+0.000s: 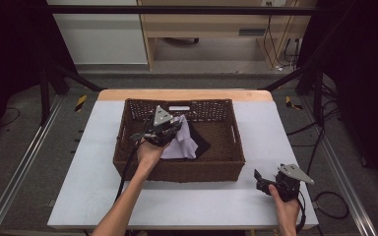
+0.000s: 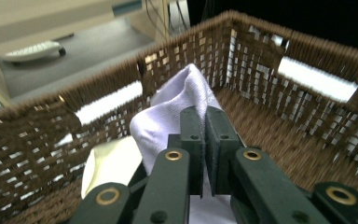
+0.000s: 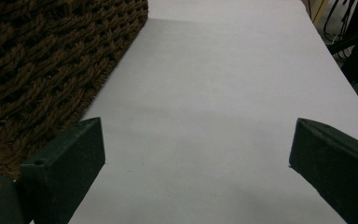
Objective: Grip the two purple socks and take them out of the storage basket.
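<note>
Closest to the lens in the left gripper view, the left gripper (image 2: 204, 140) has its two black jaws pressed together on a fold of the pale lilac cloth (image 2: 177, 109), which rises as a soft peak just past the jaw tips. The cloth sits inside the wicker basket (image 2: 261, 60), toward the basket's left half in the high view, where it drapes down from the gripper (image 1: 163, 129) in loose folds (image 1: 181, 142). It looks light and limp: it should sag and trail rather than hold any shape, and it is unlikely to slip out of a firm pinch or to be harmed by one. A bunched fold, as gripped now, seems the safest hold; a single thin edge could slide free. The woven wall may snag a trailing corner as the cloth leaves the basket, so a clear lift above the rim looks wise.

Beside the lilac cloth in the basket lies a cream cloth (image 2: 109, 163), and under it a black cloth (image 1: 199, 140). The basket stands mid-table on the white table (image 1: 93, 162). Right of the basket, near its front corner, the right gripper (image 1: 262, 179) rests with jaws wide apart and nothing between them.
</note>
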`<state>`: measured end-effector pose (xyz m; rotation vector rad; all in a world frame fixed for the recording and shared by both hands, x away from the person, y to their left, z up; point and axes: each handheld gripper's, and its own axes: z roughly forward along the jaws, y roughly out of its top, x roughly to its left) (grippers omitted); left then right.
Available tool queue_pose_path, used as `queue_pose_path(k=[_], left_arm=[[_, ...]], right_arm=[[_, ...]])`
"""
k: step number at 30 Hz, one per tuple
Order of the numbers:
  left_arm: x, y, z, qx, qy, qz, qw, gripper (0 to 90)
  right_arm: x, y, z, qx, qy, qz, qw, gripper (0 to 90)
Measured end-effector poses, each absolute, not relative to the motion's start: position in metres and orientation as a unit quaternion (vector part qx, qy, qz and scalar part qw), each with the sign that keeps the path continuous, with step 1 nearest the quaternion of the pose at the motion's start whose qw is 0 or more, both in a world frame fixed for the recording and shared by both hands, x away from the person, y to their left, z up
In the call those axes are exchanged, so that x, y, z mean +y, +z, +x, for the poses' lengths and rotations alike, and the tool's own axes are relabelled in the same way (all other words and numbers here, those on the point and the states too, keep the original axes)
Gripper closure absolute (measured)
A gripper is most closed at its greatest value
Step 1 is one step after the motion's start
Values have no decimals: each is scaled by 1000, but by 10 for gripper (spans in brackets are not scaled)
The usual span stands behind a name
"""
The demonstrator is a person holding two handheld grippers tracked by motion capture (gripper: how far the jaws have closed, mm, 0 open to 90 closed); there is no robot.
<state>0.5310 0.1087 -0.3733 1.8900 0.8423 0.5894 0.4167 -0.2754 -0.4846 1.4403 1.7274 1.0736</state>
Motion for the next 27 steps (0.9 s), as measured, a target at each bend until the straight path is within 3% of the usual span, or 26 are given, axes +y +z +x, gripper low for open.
queue_pose_path(k=[9,27], left_arm=[[119,-349,513,328,250,746,522,859],[144,-310,450,270,263,737,561,859]], right_arm=[[-275,-485,417,656,408,547,321,39],[-275,-485,417,655,408,549,322,39]])
